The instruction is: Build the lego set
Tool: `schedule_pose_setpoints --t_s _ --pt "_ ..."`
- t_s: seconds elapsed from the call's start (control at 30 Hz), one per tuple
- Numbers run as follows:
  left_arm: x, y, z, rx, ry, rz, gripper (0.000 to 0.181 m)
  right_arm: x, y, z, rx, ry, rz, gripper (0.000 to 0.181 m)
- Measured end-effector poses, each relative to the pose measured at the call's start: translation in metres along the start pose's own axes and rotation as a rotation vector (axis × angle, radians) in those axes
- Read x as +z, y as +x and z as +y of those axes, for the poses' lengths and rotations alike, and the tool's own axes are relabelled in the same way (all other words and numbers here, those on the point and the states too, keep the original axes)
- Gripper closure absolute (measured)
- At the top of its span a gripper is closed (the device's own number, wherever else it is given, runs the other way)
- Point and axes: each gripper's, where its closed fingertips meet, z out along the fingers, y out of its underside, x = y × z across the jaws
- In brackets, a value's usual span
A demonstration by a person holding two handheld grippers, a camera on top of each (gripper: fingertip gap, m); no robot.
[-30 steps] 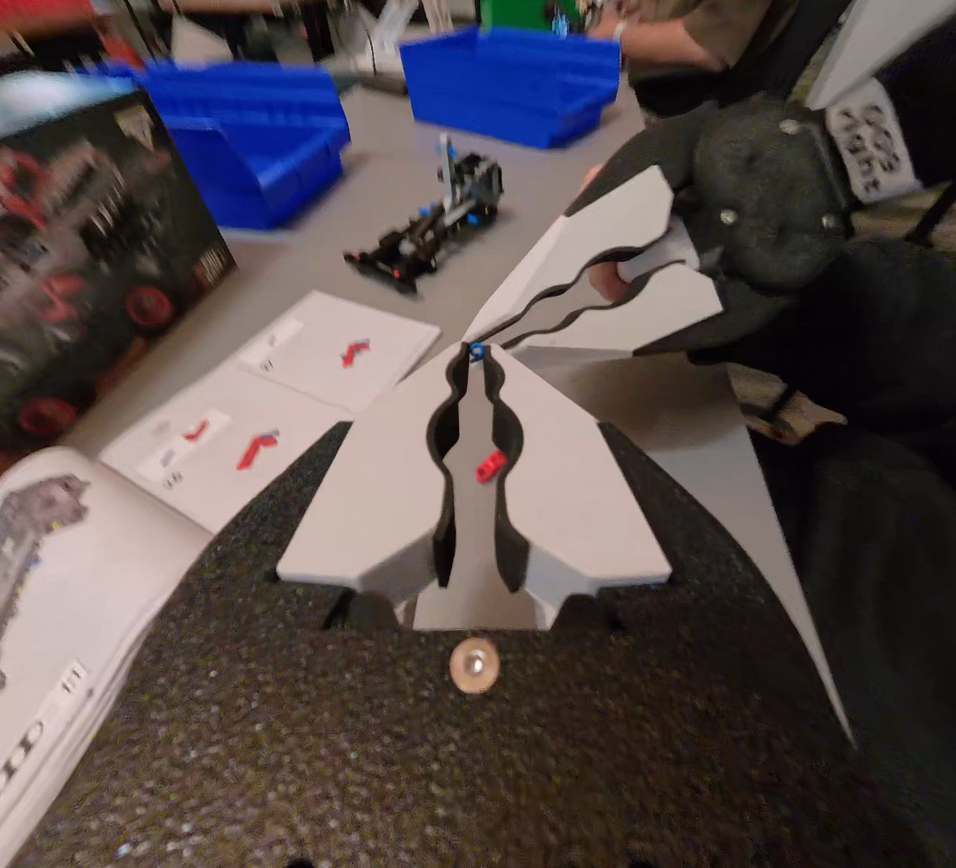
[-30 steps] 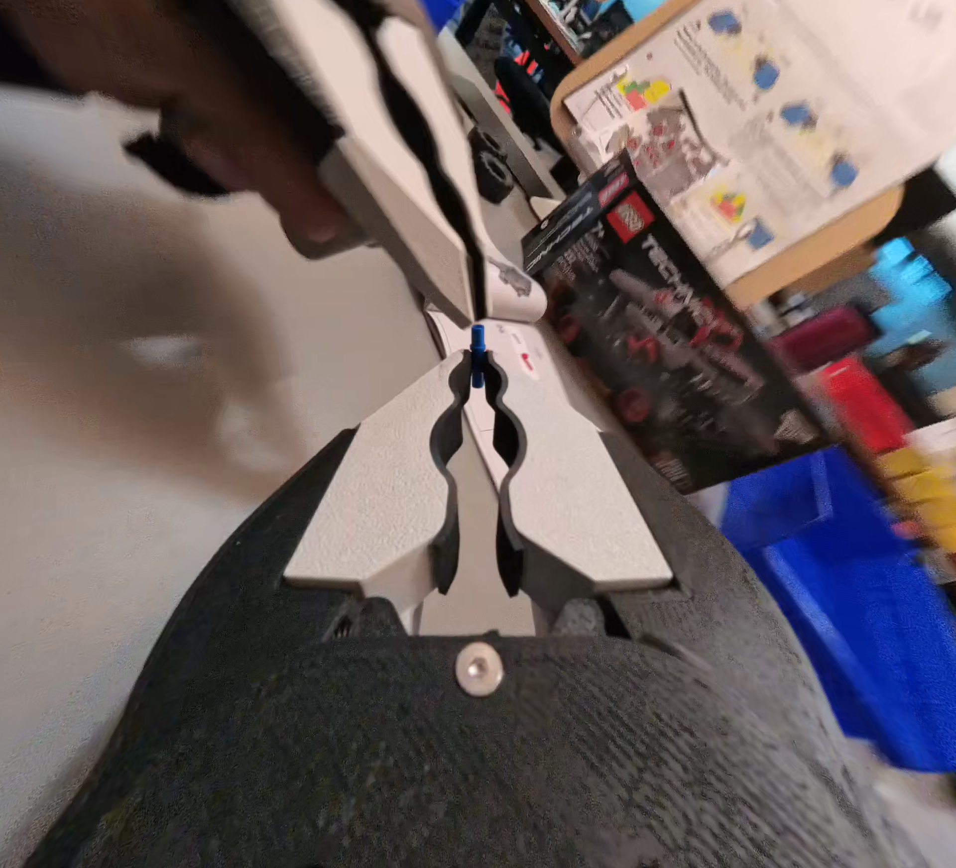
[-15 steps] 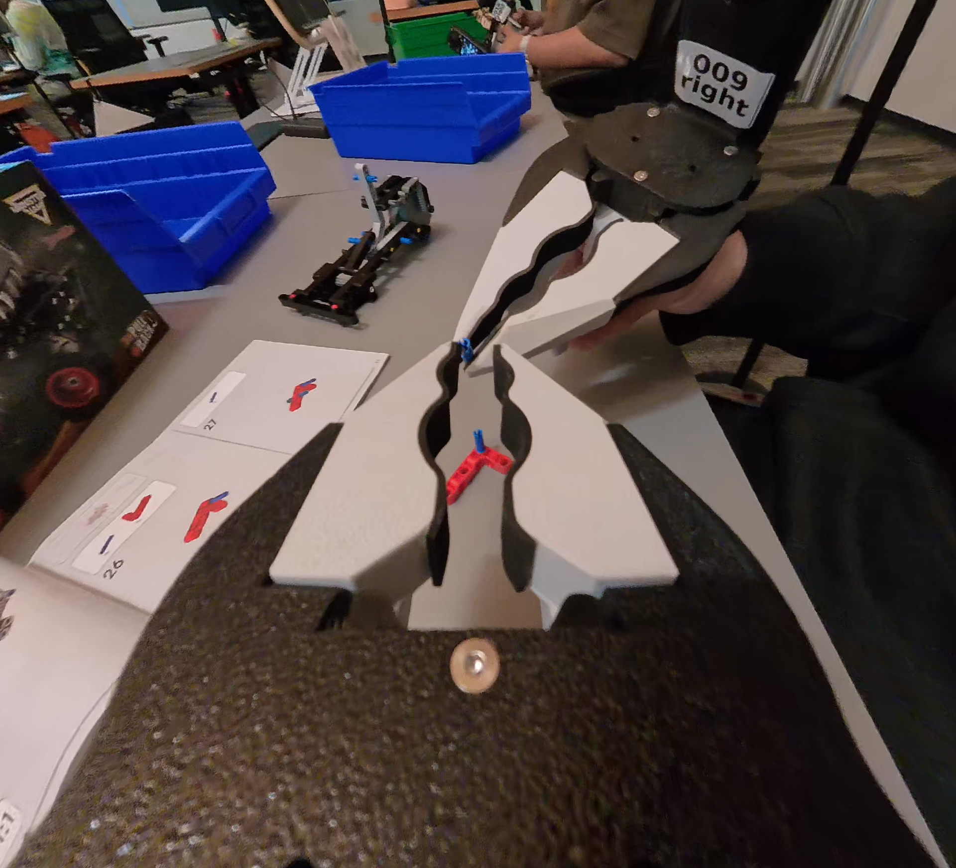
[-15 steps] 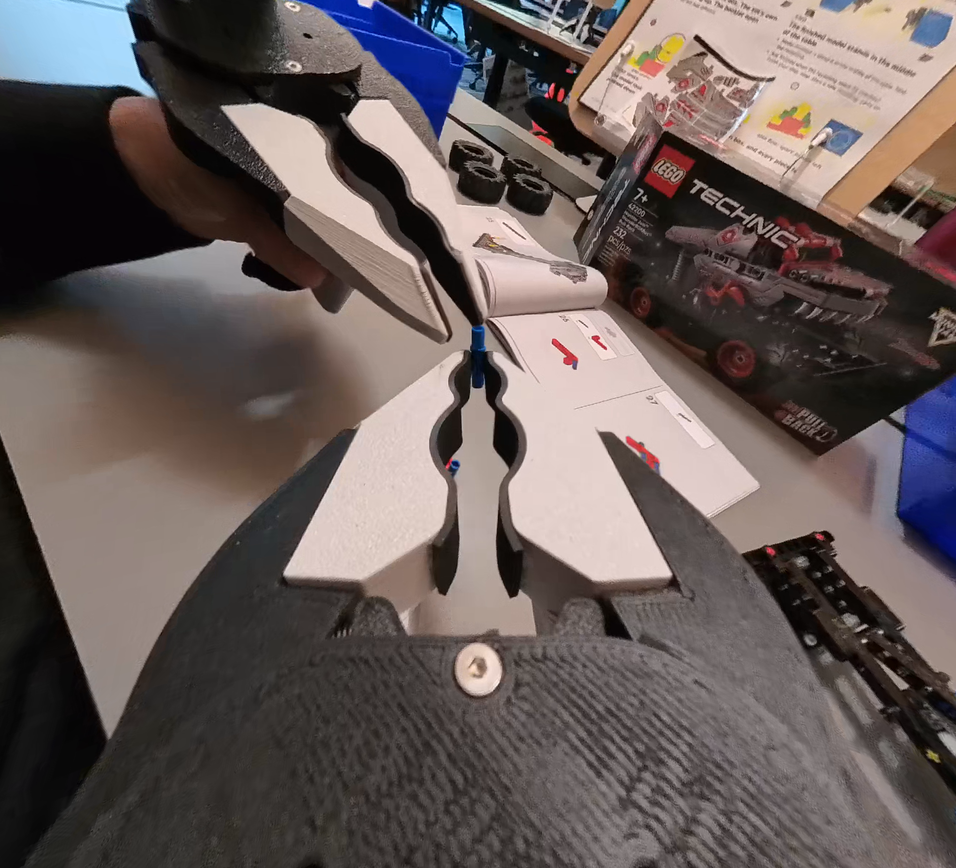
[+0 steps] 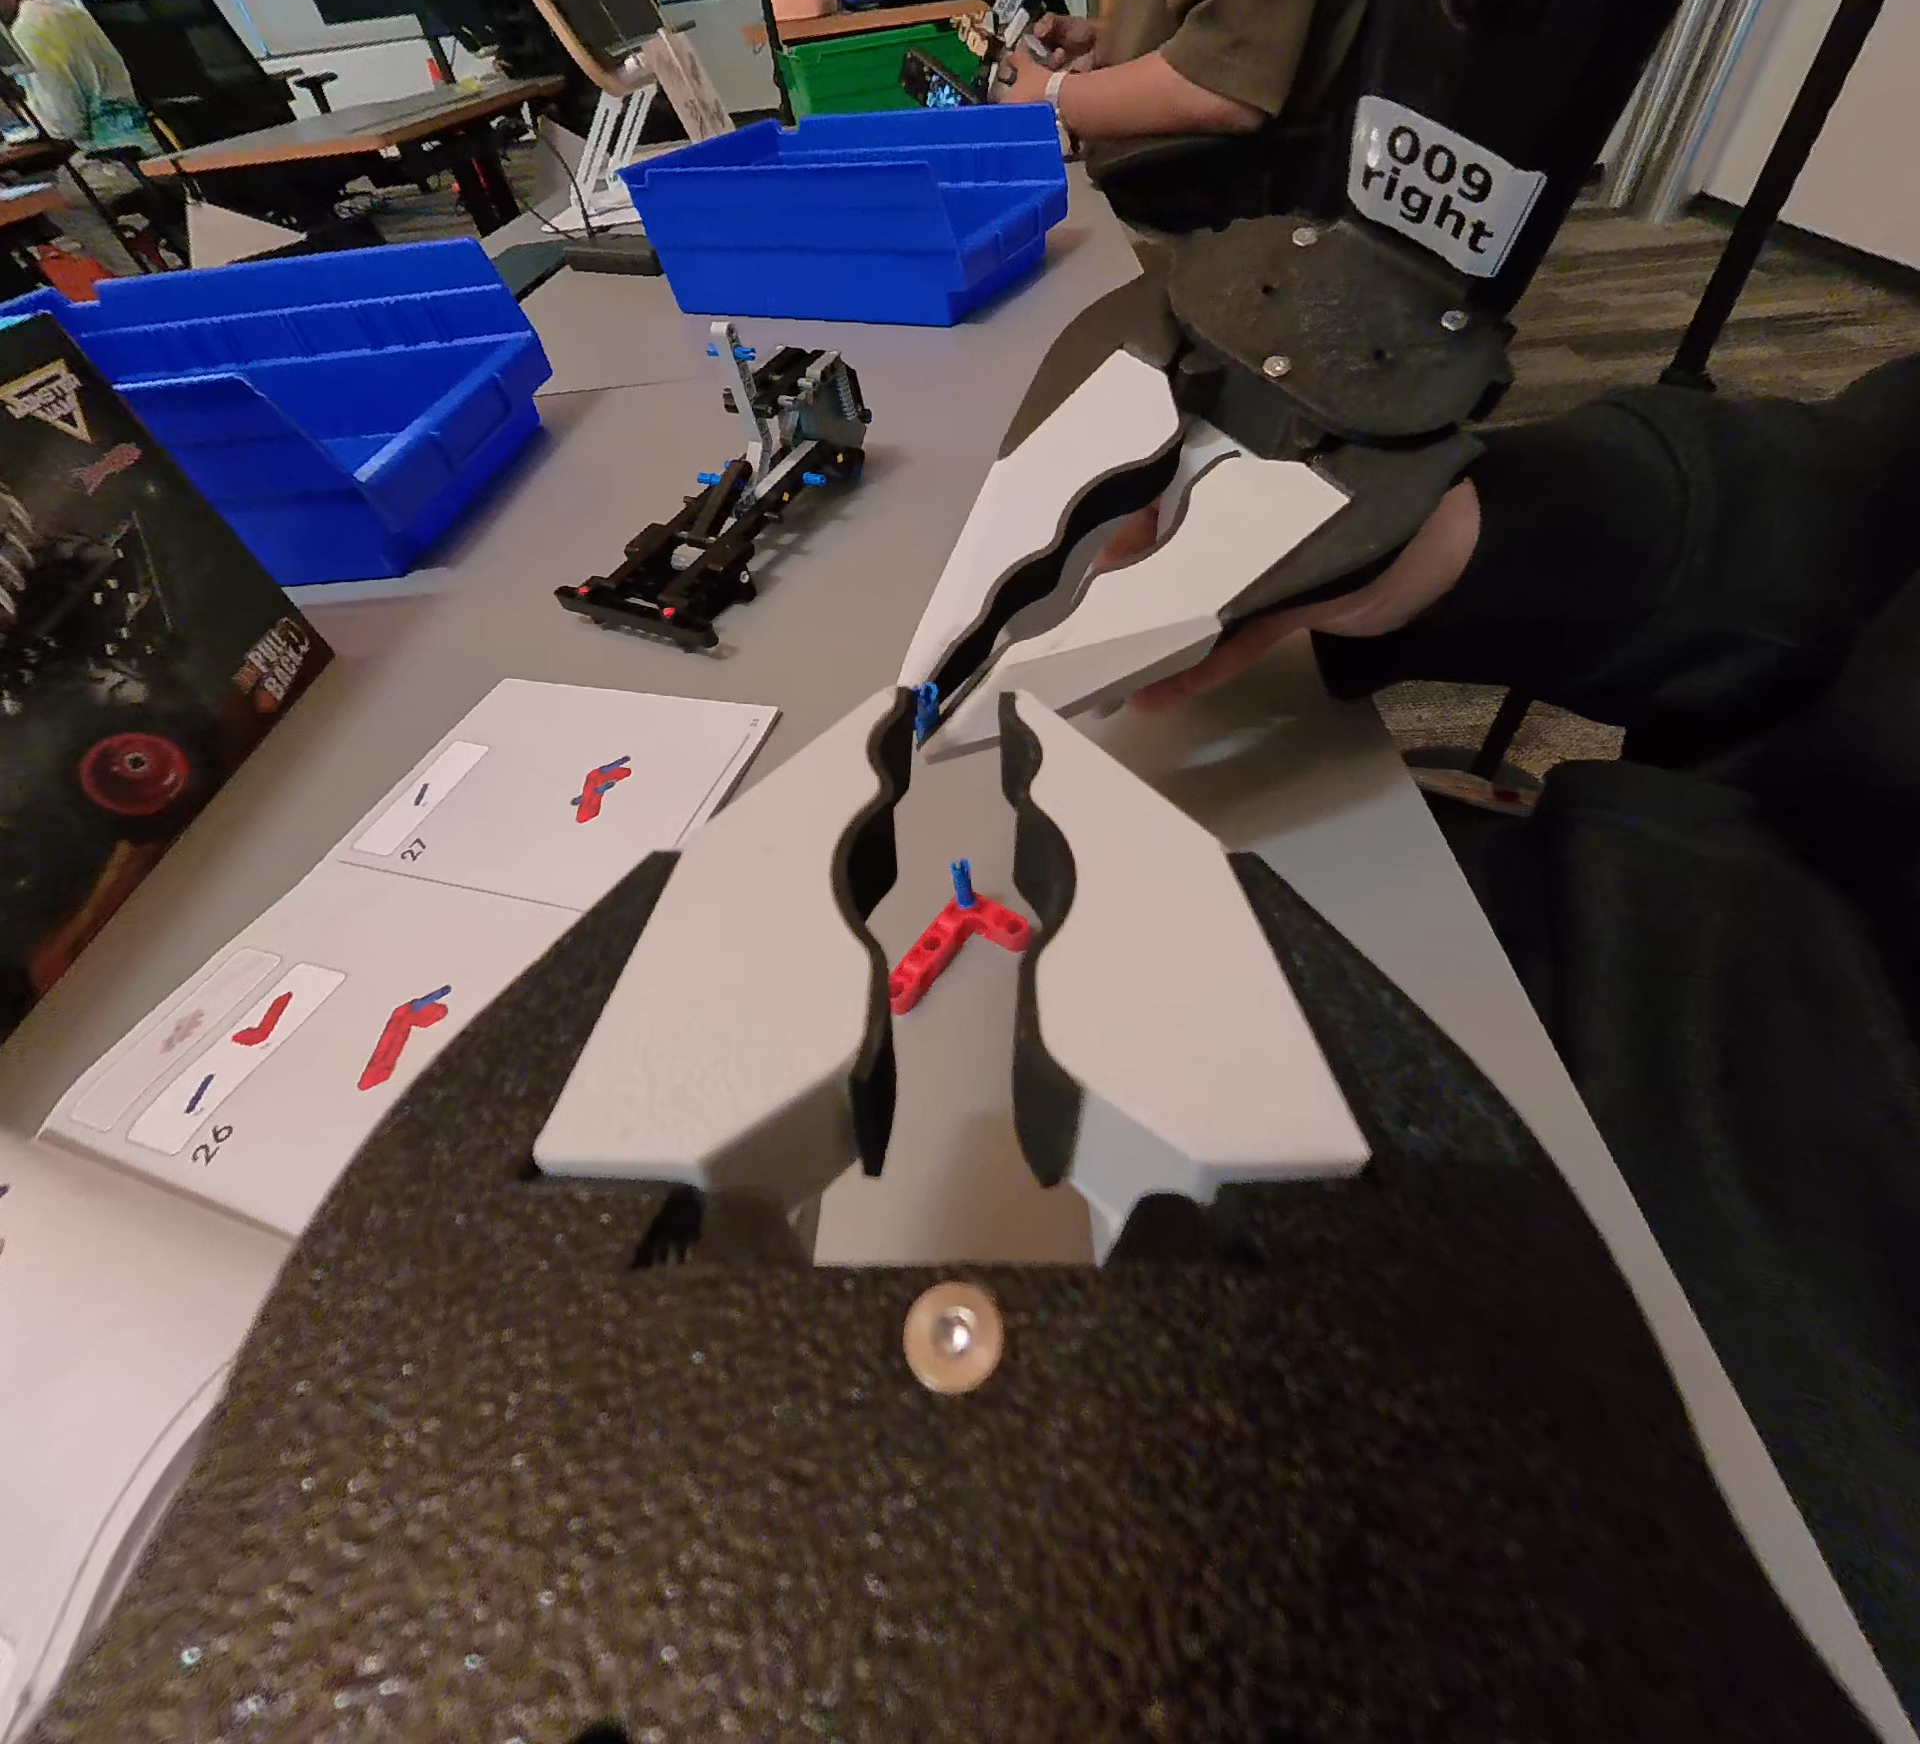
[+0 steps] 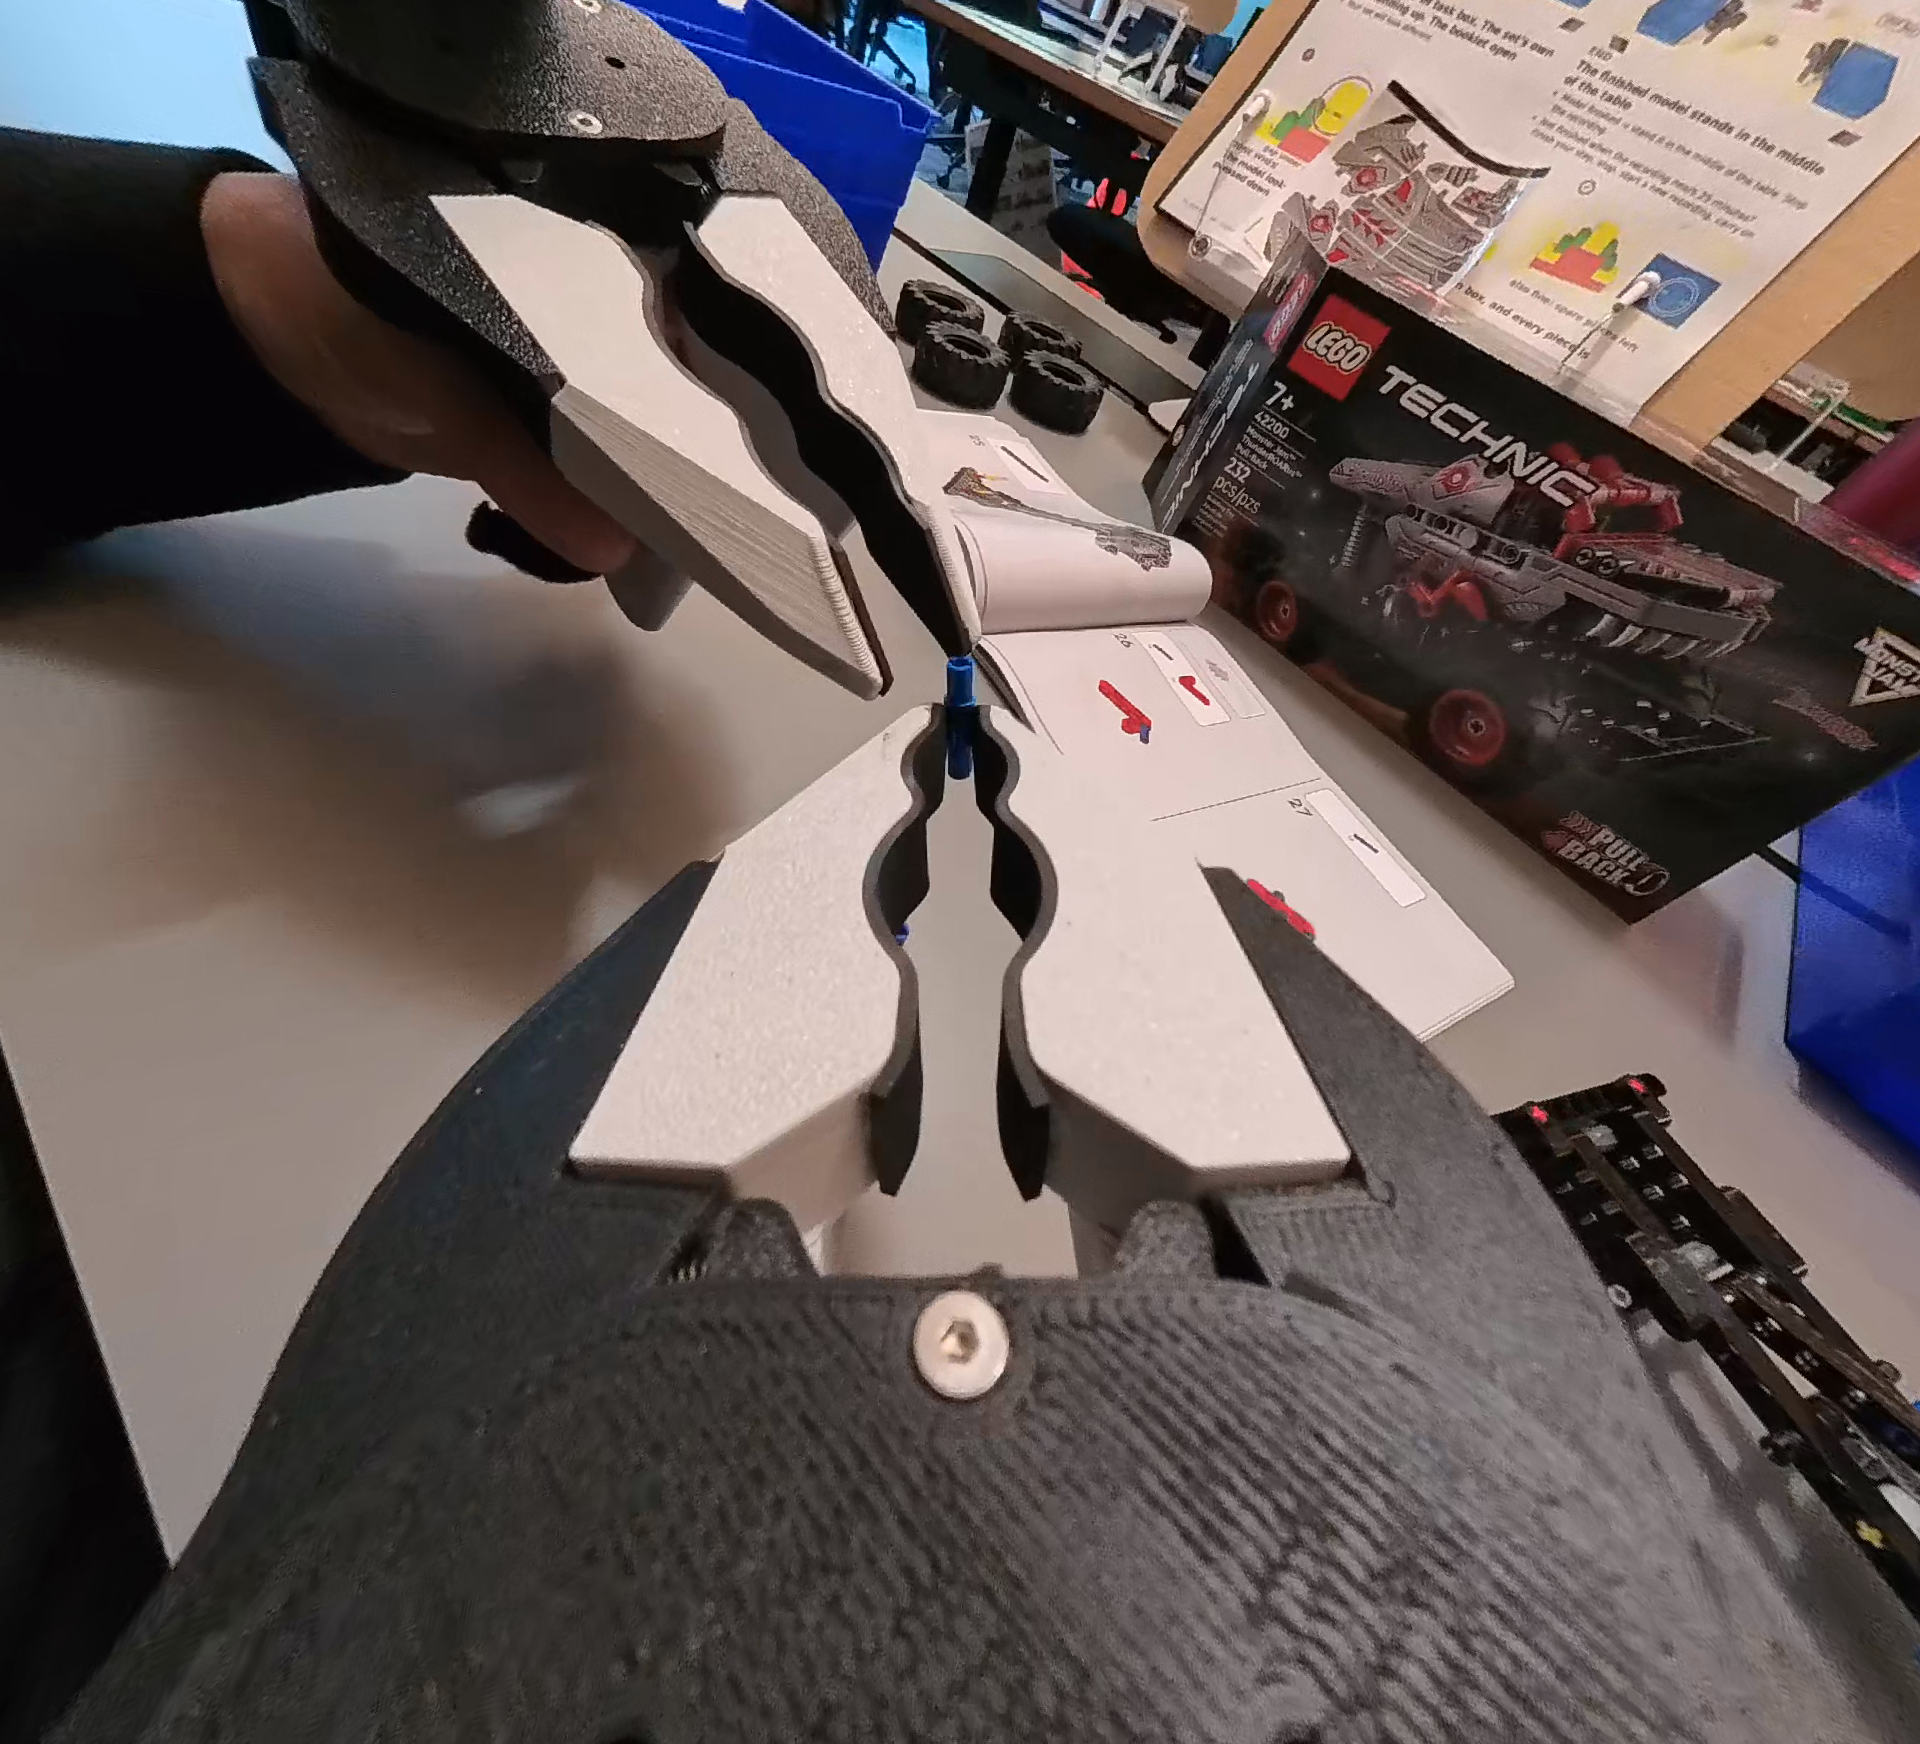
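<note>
Since a second ago both views have steadied from a blurred swing, and the left gripper [image 5: 951, 718] has spread wider than half a second back; the red angled beam [image 5: 951, 941] with one blue pin standing in it, then only partly seen, now shows whole between the left fingers.

- Right gripper [image 6: 958, 738]: pressed together on a second blue pin [image 6: 958, 728], pinching it at the very fingertips, pin upright, half proud of the tips. In the left wrist view the same pin [image 5: 925, 707] sits just beside the left gripper's tip.
- Left gripper: spread, holding nothing. Its tip hangs right above the pin; contact cannot be told.
- Red beam lies flat on the grey worktop [image 5: 1299, 811], below the left gripper and touched by neither.
- Instruction booklet [image 5: 499, 853] open left of the beam (its drawings show a red beam with blue pins).
- Black chassis [image 5: 727, 499] farther back, near the blue bins [image 5: 343, 406]; lego box [image 6: 1538, 582] and four tyres [image 6: 997, 359] well apart.

Judgement: the pin looks secured in the right gripper alone, so the next step is probably seating it in the beam. Grip is shallow; the pin could twist out.
</note>
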Motion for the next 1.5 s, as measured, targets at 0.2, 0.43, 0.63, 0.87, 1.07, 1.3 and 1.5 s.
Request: schedule_pose_setpoints --t_s 0.2,0.43,0.63,0.87,1.07,1.3,1.5 --pt "0.002 0.001 0.002 -0.017 -0.009 0.015 0.166 0.001 -0.003 0.002 -0.009 -0.002 -0.016 0.179" --pt "0.004 -0.007 0.002 -0.046 -0.002 -0.023 0.179 0.002 -0.003 0.003 -0.023 -0.015 -0.053 0.179" --pt "0.008 -0.009 0.003 -0.073 -0.004 -0.038 0.176 0.003 -0.001 0.003 -0.012 -0.021 -0.083 0.179" --pt "0.005 -0.008 0.008 -0.066 -0.04 -0.028 0.18 0.005 -0.003 0.006 -0.052 -0.052 -0.075 0.179" --pt "0.004 -0.006 0.013 -0.089 -0.073 -0.003 0.178 0.006 -0.005 0.007 -0.096 -0.074 -0.062 0.179" --pt "0.005 -0.009 0.021 -0.061 -0.132 -0.023 0.18 0.009 -0.005 0.014 -0.144 -0.114 -0.049 0.179" --pt "0.005 -0.009 0.027 -0.056 -0.152 -0.017 0.179 -0.002 -0.002 0.019 -0.082 -0.114 -0.12 0.161"
